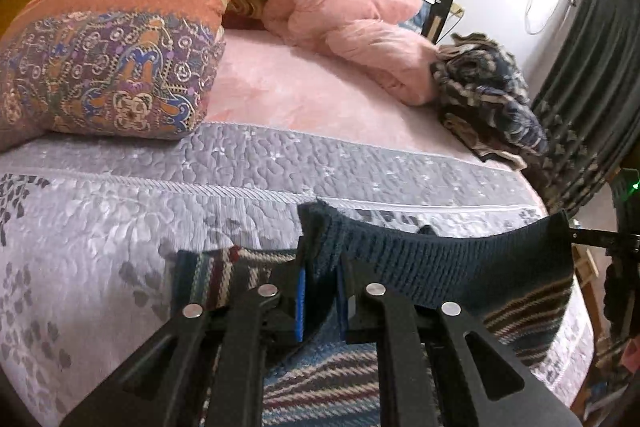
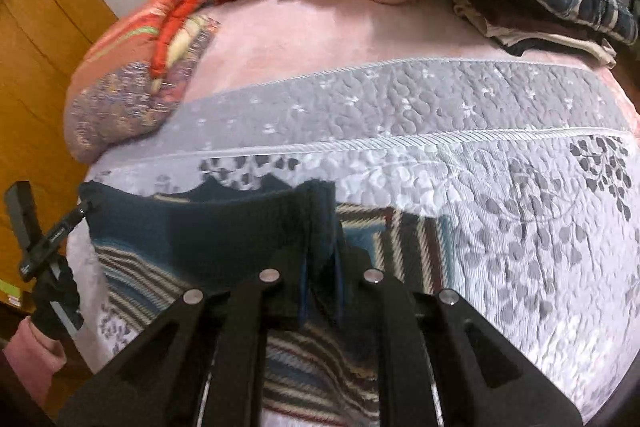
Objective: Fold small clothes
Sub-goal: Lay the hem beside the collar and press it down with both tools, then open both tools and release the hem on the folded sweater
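Across a bed with a grey leaf-print quilt, a patterned pillow, a pink blanket and a plaid heap lie behind. Over the quilt, a striped knit sweater hangs stretched by its navy ribbed hem, one corner pinched in the left gripper, the other in the right gripper.

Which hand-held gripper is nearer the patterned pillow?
Left. The left hand-held gripper holds the sweater on the patterned pillow side; the right hand-held gripper grips the hem's far end.
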Tool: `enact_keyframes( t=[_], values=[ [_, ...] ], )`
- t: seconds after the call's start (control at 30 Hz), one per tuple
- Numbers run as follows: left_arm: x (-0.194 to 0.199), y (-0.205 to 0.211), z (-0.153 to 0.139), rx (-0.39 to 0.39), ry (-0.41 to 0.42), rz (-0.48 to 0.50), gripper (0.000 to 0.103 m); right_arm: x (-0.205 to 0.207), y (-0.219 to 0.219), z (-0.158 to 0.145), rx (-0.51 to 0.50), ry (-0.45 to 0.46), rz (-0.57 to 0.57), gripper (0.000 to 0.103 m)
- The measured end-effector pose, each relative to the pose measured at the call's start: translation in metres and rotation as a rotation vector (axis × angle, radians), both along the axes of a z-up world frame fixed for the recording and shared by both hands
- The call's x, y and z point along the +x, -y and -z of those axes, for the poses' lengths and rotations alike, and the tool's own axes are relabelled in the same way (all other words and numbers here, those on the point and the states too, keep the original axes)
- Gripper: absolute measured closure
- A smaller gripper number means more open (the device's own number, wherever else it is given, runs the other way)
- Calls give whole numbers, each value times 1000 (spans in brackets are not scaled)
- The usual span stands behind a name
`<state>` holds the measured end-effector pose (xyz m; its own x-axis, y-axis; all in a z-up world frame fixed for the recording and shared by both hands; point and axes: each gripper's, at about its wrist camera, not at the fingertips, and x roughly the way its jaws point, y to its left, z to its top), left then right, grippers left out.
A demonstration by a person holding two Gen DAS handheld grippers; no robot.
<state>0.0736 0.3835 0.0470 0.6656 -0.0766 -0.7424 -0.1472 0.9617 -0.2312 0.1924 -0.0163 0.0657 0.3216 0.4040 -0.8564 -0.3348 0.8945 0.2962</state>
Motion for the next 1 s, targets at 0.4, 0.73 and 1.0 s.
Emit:
enact_keyframes(
  t=[0.4, 0.73, 1.0],
  values=[
    [43, -11, 82, 32, -157, -32, 91, 43, -17, 82, -95, -99, 28, 94],
    [54, -13, 109, 65, -228, -25, 89, 53, -20, 121, -136, -165, 46, 93],
    [58, -22, 115, 21, -263, -56, 81, 61, -10, 132, -70, -248, 91, 89]
  ],
)
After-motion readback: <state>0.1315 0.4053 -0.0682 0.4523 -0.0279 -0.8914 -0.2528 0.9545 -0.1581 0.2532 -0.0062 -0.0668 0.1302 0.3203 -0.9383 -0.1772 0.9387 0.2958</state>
